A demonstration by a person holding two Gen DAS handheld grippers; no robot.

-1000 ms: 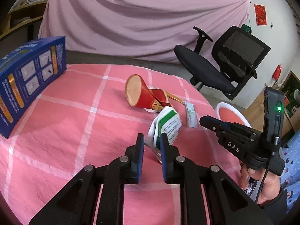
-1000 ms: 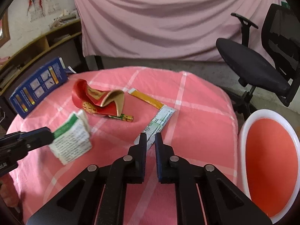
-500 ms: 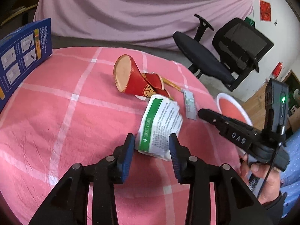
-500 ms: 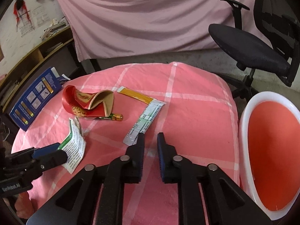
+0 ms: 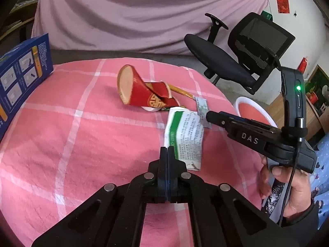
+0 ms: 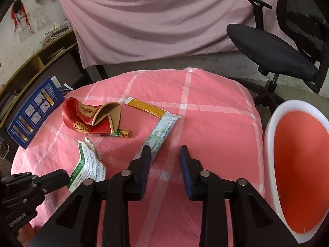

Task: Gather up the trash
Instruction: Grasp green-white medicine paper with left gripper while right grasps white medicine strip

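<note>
The left gripper (image 5: 167, 152) is clenched, pads pressed together with nothing between them, just beside the lower edge of the green-and-white paper packet (image 5: 185, 135), which lies on the pink checked tablecloth (image 5: 72, 133). The right gripper (image 6: 165, 158) is spread apart, hovering over the near end of a printed white strip (image 6: 162, 132). Its body reads "DAS" in the left wrist view. Beyond lie a crushed red paper cup (image 6: 90, 119) with gold characters, a green battery (image 6: 121, 133) and an orange strip (image 6: 146, 107). A blue box (image 6: 33, 111) stands at the table's left edge. A white bin with a red lining (image 6: 300, 164) sits to the right of the table.
</note>
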